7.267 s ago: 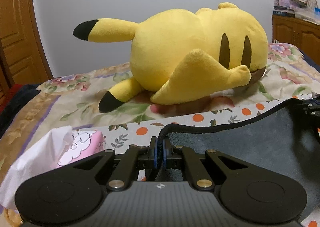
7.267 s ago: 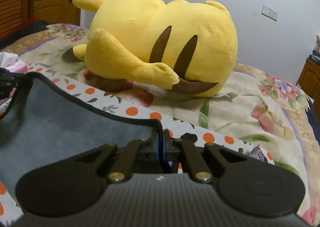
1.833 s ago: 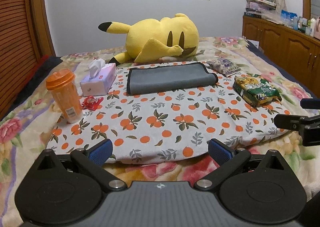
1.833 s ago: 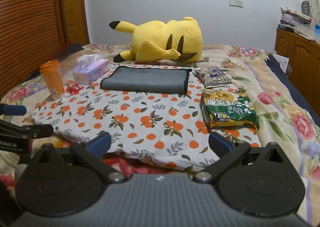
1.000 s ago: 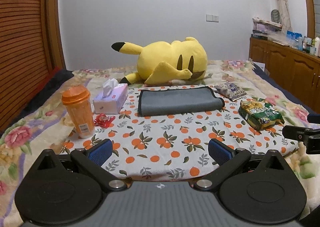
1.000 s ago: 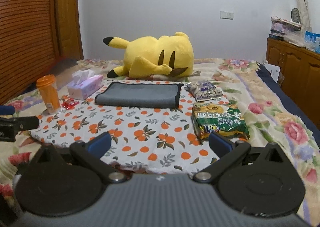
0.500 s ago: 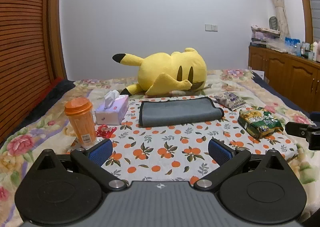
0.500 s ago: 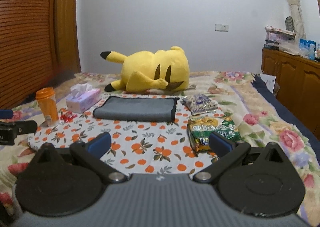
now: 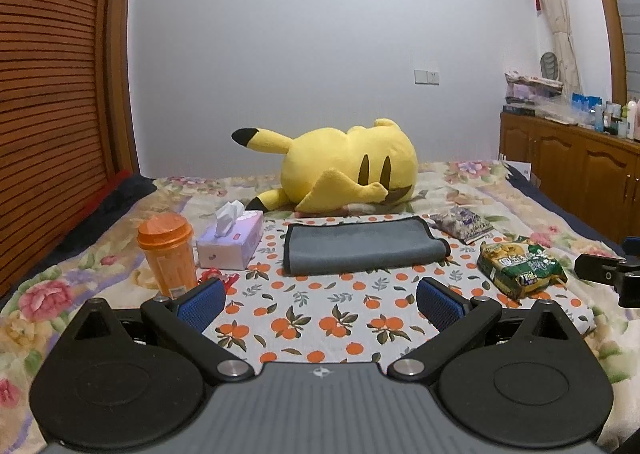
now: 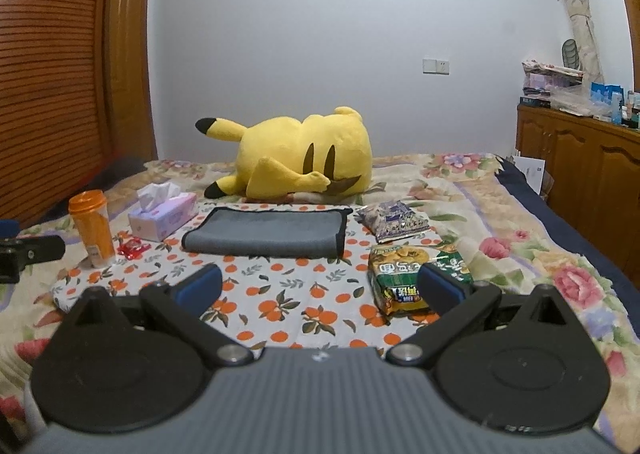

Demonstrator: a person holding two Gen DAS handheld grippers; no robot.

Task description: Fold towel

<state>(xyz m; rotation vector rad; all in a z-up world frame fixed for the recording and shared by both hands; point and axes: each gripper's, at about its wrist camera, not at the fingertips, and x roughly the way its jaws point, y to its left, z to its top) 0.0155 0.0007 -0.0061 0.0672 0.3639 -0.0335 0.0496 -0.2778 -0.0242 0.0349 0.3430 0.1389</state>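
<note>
A grey towel (image 9: 360, 248) with a black hem lies folded flat at the far side of an orange-print cloth (image 9: 320, 318) on the bed; it also shows in the right wrist view (image 10: 266, 234). My left gripper (image 9: 320, 302) is open and empty, well back from the towel near the cloth's front edge. My right gripper (image 10: 320, 288) is open and empty, also well back from the towel. Each gripper's tip shows at the edge of the other's view.
A yellow plush toy (image 9: 344, 172) lies behind the towel. An orange cup (image 9: 168, 254), a tissue box (image 9: 232, 242) and a red wrapper (image 10: 131, 247) are to its left. Two snack bags (image 9: 520, 264) (image 9: 462, 223) are to its right. Wooden cabinets (image 9: 580, 178) line the right wall.
Both grippers let go of the towel, opened and drew back toward the front of the bed. Over the last second they kept pulling back and tilting up; the towel stays folded.
</note>
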